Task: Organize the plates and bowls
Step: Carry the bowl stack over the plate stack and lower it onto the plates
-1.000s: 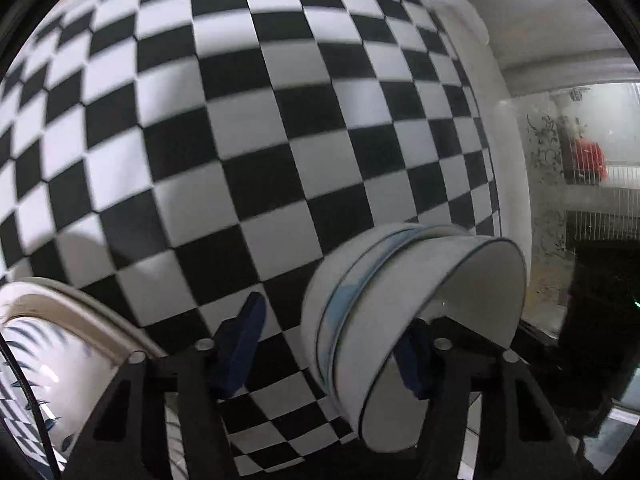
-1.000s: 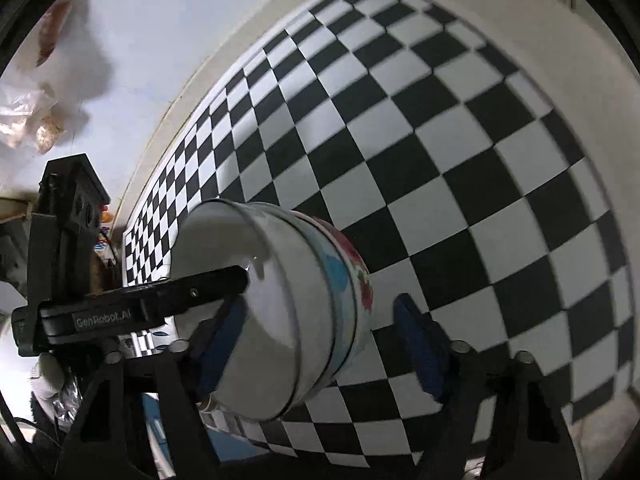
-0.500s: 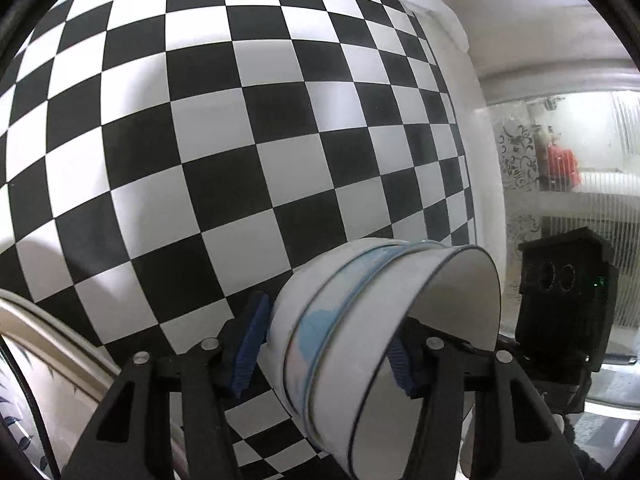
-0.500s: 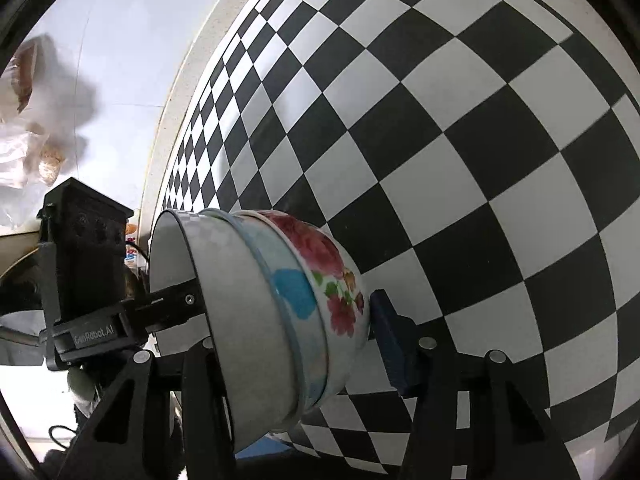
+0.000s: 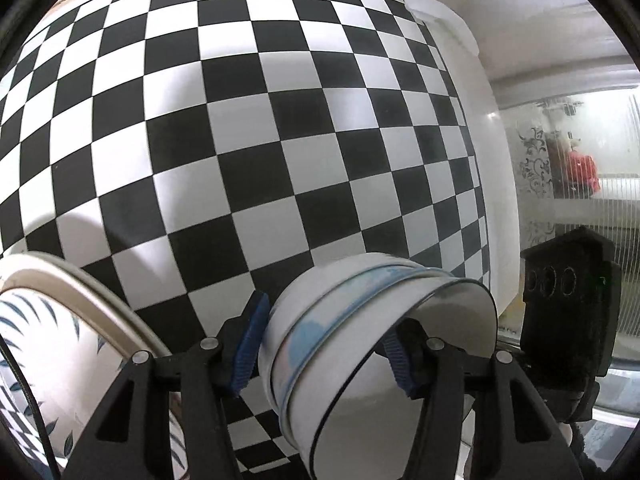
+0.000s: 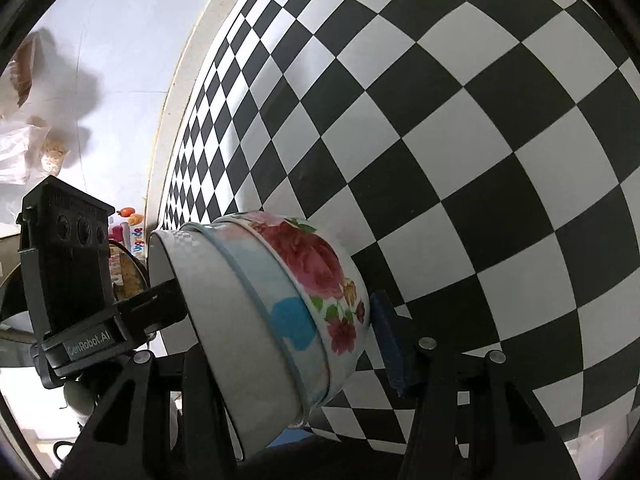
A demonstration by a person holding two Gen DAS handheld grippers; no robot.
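A stack of nested bowls is held between both grippers above the checkered table. In the left wrist view the stack (image 5: 344,344) is white with a pale blue band, and my left gripper (image 5: 328,344) is shut on its wall, one pad outside and one inside. In the right wrist view the same stack (image 6: 280,312) shows a rose pattern on the bottom bowl; my right gripper (image 6: 276,340) spans it, its right pad (image 6: 386,340) touching the floral bowl and its left finger hidden behind the bowls. A leaf-patterned plate (image 5: 52,360) lies at lower left.
The black-and-white checkered tablecloth (image 5: 280,140) fills both views. The other gripper's black camera housing shows at the right of the left wrist view (image 5: 568,308) and at the left of the right wrist view (image 6: 68,268). A glass partition (image 5: 572,160) stands beyond the table's right edge.
The right gripper's pads have closed in against the bowl stack. The stack has shifted slightly and the leaf-patterned plate has come back into the left view.
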